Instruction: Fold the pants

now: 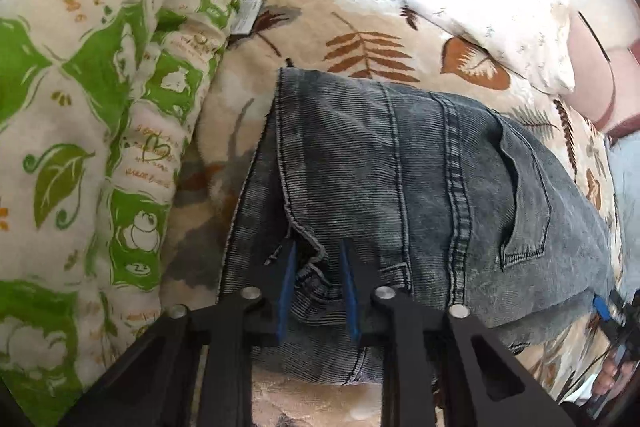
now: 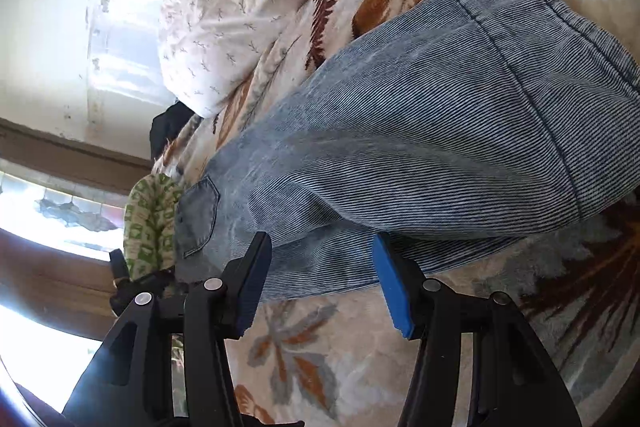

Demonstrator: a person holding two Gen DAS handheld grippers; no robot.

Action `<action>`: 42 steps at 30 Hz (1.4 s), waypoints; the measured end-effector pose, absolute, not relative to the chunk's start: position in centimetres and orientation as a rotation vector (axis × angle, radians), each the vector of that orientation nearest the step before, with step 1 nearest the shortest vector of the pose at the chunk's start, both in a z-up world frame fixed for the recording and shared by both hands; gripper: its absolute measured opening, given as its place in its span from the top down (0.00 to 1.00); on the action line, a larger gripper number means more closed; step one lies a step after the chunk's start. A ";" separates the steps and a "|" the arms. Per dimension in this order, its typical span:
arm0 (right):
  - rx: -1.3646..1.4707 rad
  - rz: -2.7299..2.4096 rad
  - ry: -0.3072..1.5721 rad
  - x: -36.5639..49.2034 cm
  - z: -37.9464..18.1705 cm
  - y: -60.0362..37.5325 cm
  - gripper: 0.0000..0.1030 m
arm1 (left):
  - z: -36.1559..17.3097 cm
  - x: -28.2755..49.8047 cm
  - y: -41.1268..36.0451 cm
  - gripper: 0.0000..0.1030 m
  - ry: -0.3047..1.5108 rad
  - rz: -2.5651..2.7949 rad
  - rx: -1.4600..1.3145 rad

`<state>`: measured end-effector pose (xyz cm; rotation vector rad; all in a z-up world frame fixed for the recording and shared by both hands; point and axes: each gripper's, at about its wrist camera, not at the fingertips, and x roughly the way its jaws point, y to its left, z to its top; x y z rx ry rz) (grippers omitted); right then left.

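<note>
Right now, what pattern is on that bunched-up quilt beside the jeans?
Green leaves and shapes on cream quilt, clearest in the left wrist view.

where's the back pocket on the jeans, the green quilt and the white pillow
back pocket (image 1: 524, 195), left wrist view, on the pocket's denim face
green quilt (image 1: 100, 107), left wrist view, on the printed cover's middle fold
white pillow (image 2: 216, 39), right wrist view, on the centre of its sprigged case

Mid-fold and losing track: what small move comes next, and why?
Probably close the left tool on the grey-blue denim pants' rumpled waistband edge between its open fingers; the right tool hangs open at the folded leg, gripping nothing.
</note>
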<state>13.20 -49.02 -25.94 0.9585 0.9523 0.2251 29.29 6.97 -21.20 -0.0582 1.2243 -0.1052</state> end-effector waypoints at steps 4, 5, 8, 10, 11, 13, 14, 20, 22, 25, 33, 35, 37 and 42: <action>1.081 0.293 0.893 13.2 -26.3 -49.7 0.50 | -21.3 29.0 7.1 0.86 1.217 -0.069 -0.036; 1.109 0.320 0.879 13.2 -26.3 -49.6 0.50 | -21.3 29.0 7.1 0.87 1.215 -0.061 -0.033; 1.140 0.394 0.887 13.7 -26.3 -48.0 0.50 | -20.5 28.6 6.9 0.87 1.194 -0.040 0.003; 1.181 0.455 0.908 14.3 -26.5 -46.3 0.50 | -19.7 28.2 6.6 0.87 1.178 -0.034 0.044; 1.193 0.471 0.915 14.6 -26.6 -45.6 0.49 | -19.2 28.1 6.5 0.87 1.171 -0.036 0.064; 1.193 0.481 0.922 15.4 -26.7 -44.1 0.47 | -18.2 27.8 6.4 0.88 1.153 -0.037 0.095; 1.190 0.479 0.933 15.7 -26.8 -43.6 0.46 | -17.7 27.7 6.5 0.88 1.146 -0.040 0.099; 1.230 0.297 0.991 17.6 -29.7 -42.6 0.45 | -15.8 27.5 6.7 0.88 1.128 -0.045 0.097; 1.241 0.282 0.965 17.8 -29.6 -42.6 0.45 | -15.8 27.5 6.5 0.88 1.128 -0.040 0.105; 1.118 0.294 0.943 18.1 -28.5 -41.9 0.89 | -15.9 27.5 6.5 0.88 1.136 -0.029 0.094; 1.003 0.389 0.839 15.2 -23.6 -41.5 0.92 | -12.9 26.3 7.8 0.88 1.084 -0.029 0.082; 0.964 0.377 0.851 14.6 -23.0 -41.5 0.92 | -13.2 26.1 8.3 0.88 1.102 -0.027 0.087; 0.937 0.333 0.917 14.9 -24.5 -41.4 0.92 | -14.9 26.3 8.3 0.89 1.155 -0.002 0.116; 0.933 0.307 1.154 16.0 -29.3 -40.4 0.95 | -17.4 25.9 8.0 0.94 1.192 0.068 0.249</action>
